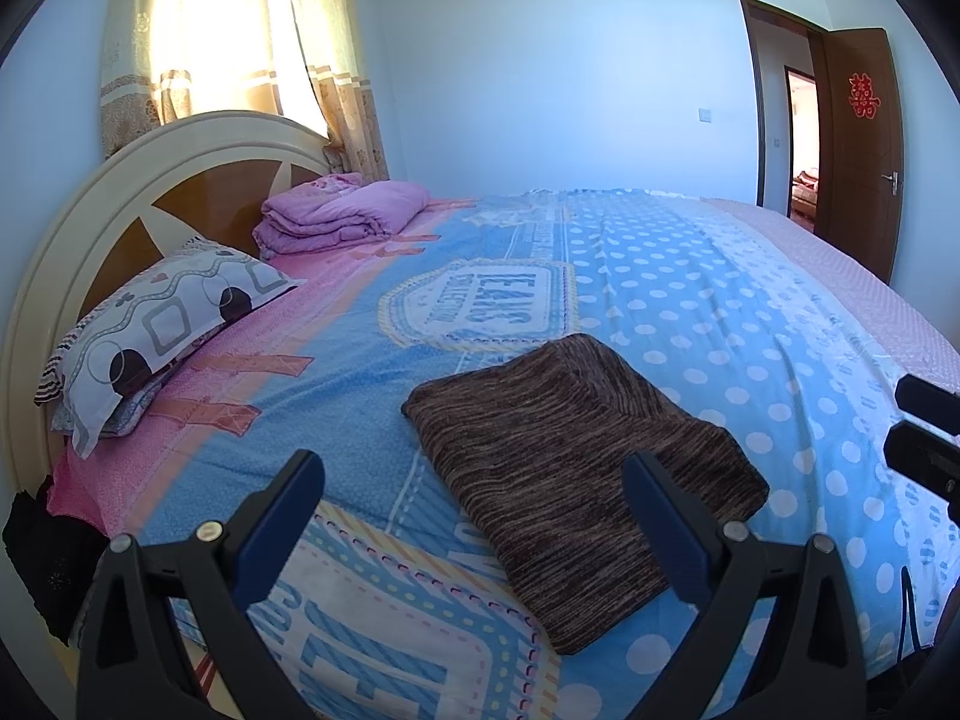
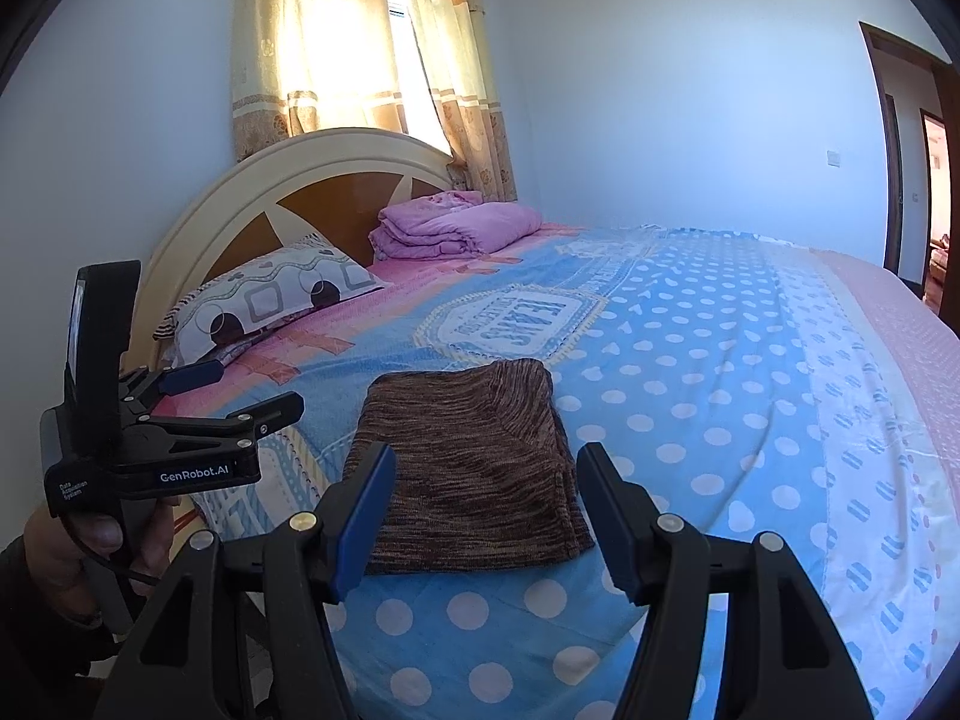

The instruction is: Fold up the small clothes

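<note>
Left wrist view: brown striped knit garment (image 1: 576,474) folded flat on bedspread (image 1: 750,324); left gripper (image 1: 474,516) and right gripper (image 2: 480,510) wide, empty.

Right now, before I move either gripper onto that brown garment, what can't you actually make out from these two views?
- Underside and inner layers of the brown garment: hidden by its own top layer, both views.
- Its near edge: partly covered by the right gripper fingers, right wrist view.
- Right gripper body: cut off by the frame edge, left wrist view.
- Left gripper: open, empty.
</note>
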